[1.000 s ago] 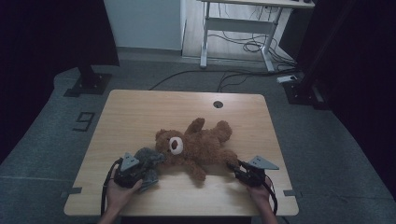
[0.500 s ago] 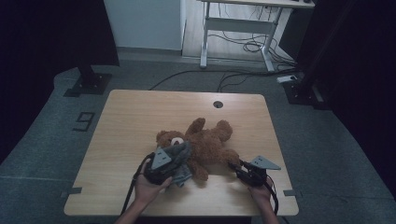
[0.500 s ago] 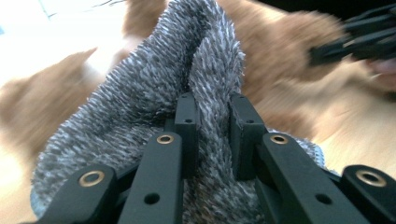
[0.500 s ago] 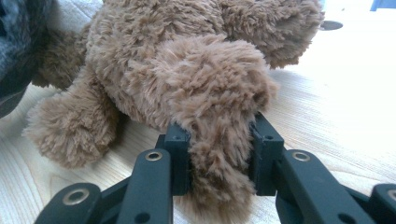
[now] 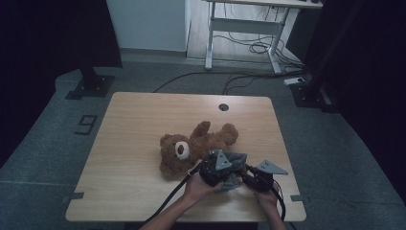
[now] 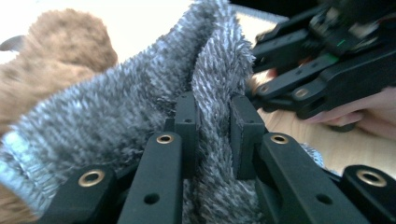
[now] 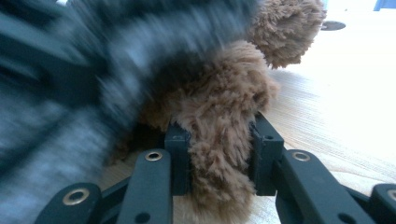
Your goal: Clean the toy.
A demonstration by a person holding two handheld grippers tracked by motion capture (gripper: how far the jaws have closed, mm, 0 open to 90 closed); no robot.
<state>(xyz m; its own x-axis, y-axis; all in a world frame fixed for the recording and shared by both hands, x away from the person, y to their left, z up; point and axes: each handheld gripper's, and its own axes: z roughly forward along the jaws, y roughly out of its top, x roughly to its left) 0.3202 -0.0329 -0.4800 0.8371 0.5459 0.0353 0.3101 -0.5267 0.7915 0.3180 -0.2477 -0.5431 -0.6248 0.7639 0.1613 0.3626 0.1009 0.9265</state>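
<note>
1. Brown plush teddy bear lies on its back on the light wooden table, a bit toward 5 o'clock from table centre. Head with white muzzle points to 9 o'clock, two limbs stick out toward 1 o'clock.
2. Grey fuzzy knit garment sits at the bear's 4 o'clock end, bunched between the two grippers in the high view.
3. Left gripper: jaws clamped on a fold of the grey garment, fabric pinched between both pads. In the high view the left gripper sits at 5 o'clock of the bear, just beside the right one.
4. Right gripper: jaws closed on a brown plush limb of the bear, fur bulging between the pads. Grey garment is blurred across 10 o'clock of that view, over the limb.
5. Person's hands hold both grippers at the table's 6 o'clock edge.
6. Round dark hole in the tabletop at 12 o'clock from the bear, well apart.
7. Floor beyond the table: white desk frame with loose cables at 12 o'clock.
</note>
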